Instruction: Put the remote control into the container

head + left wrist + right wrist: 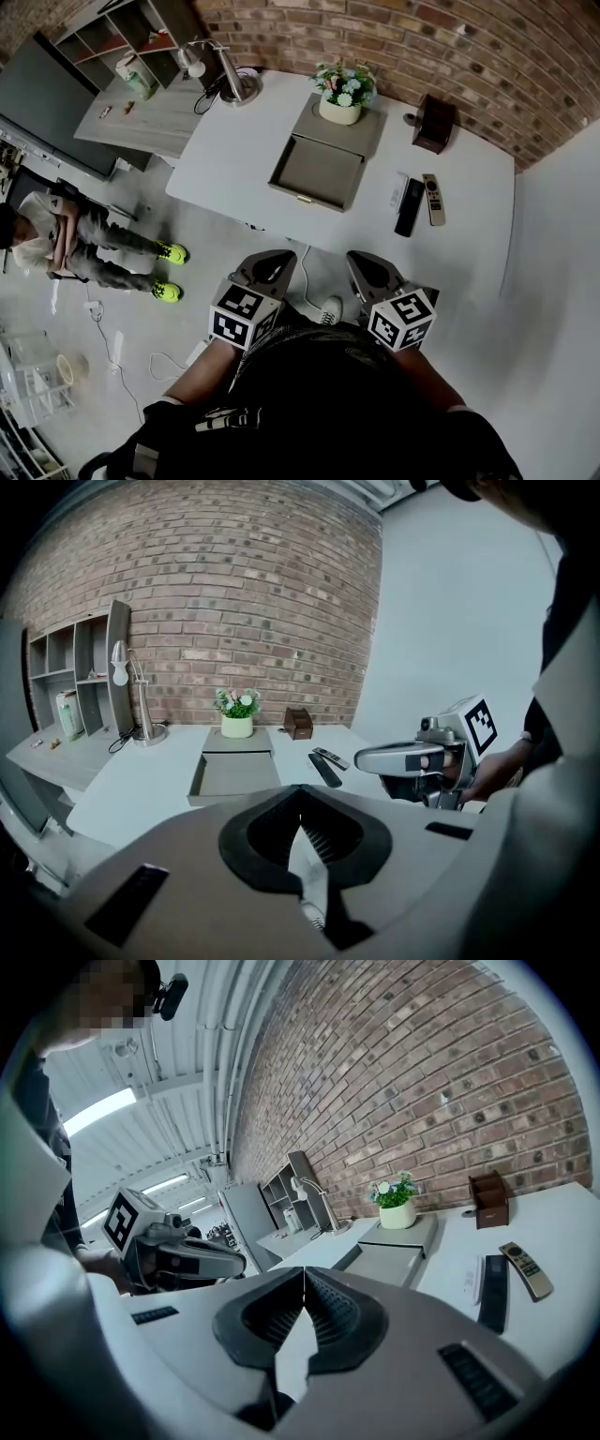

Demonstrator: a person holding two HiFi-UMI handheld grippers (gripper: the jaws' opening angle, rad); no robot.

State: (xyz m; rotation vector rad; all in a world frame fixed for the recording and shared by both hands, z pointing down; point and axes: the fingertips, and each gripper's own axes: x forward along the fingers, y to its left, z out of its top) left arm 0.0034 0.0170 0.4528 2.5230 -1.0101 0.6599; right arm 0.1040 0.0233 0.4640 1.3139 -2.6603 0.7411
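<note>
Tongs closed and empty on both sides: left tongs (270, 258) and right tongs (362, 258) side by side, tips just short of near edge of table (234, 159), over floor (187, 225). Black remote (409, 207) and tan remote (433, 199) lie side by side on right part of table, outside container (317, 172), bare strip between. Container open-topped, front lip close to near edge, flowerpot (341, 96) behind it. Broad bare tabletop left of container. Brown box (433, 123) near far edge, beyond remotes.
</note>
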